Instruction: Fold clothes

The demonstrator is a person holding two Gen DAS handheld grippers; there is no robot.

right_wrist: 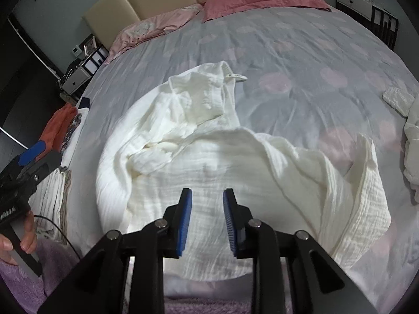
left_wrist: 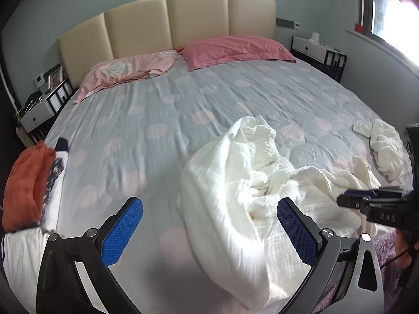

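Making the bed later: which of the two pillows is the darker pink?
The right-hand pillow, plain rose; the left pillow is paler, patterned.

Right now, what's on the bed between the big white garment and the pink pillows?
Nothing but bare dotted sheet between the white garment and the pillows, clearest in the right wrist view.

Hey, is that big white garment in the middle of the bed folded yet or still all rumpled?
Still rumpled. The white garment lies in a loose crumpled heap on the bed, with uneven bunched layers and no flat, squared edges.
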